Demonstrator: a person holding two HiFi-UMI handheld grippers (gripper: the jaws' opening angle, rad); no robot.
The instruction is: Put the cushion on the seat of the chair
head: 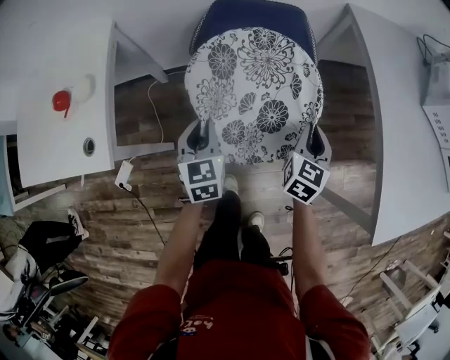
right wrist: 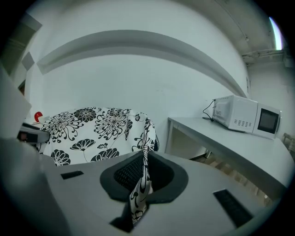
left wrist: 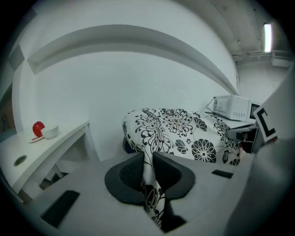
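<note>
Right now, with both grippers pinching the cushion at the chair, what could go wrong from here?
1. The left gripper and the right gripper each pinch only a thin fold at the near edge of the cushion; the fabric could slip out of one, and that side would drop.
2. The cushion hides nearly all of the chair; only a blue strip shows beyond it, so it could end up off-centre on the seat.

One cushion (head: 253, 84), one chair (head: 242, 13), two grippers (head: 203, 138) (head: 313, 142).
</note>
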